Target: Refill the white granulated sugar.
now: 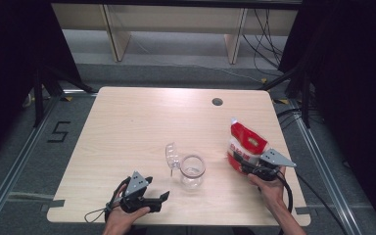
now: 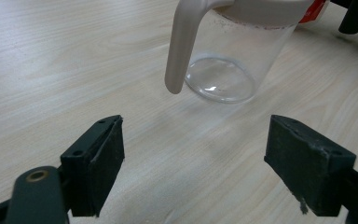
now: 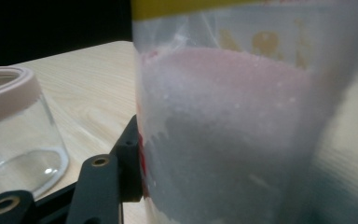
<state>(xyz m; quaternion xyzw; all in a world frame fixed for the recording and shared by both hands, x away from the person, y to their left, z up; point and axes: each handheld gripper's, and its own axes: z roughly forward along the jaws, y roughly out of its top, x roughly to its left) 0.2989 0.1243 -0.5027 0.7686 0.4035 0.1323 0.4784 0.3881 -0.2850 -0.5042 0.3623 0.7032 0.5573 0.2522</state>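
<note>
Right gripper (image 1: 248, 165): we hold it near the table's right edge, clenched on the bag; in the right gripper view one black jaw presses the bag's lower side.
Bag (image 1: 245, 142): red and white with a clear lower part, held upright, long axis roughly vertical, top corner leaning a little away from us; we see fine white grain (image 3: 223, 121) filling its lower part.
Left gripper (image 1: 152, 199): we rest it at the near edge, jaws spread wide apart, nothing between them.
Jar (image 1: 193, 171): clear glass with a pale rim and handle (image 2: 182, 46), empty, standing upright between our two grippers.
Lid (image 1: 172, 155): clear, flipped open at the jar's far-left side.
Key relation: the jar's open mouth lies to the left of the bag and lower; our left gripper points at the jar, handle hanging toward it.
Judgement: a pour into the jar looks likely.
</note>
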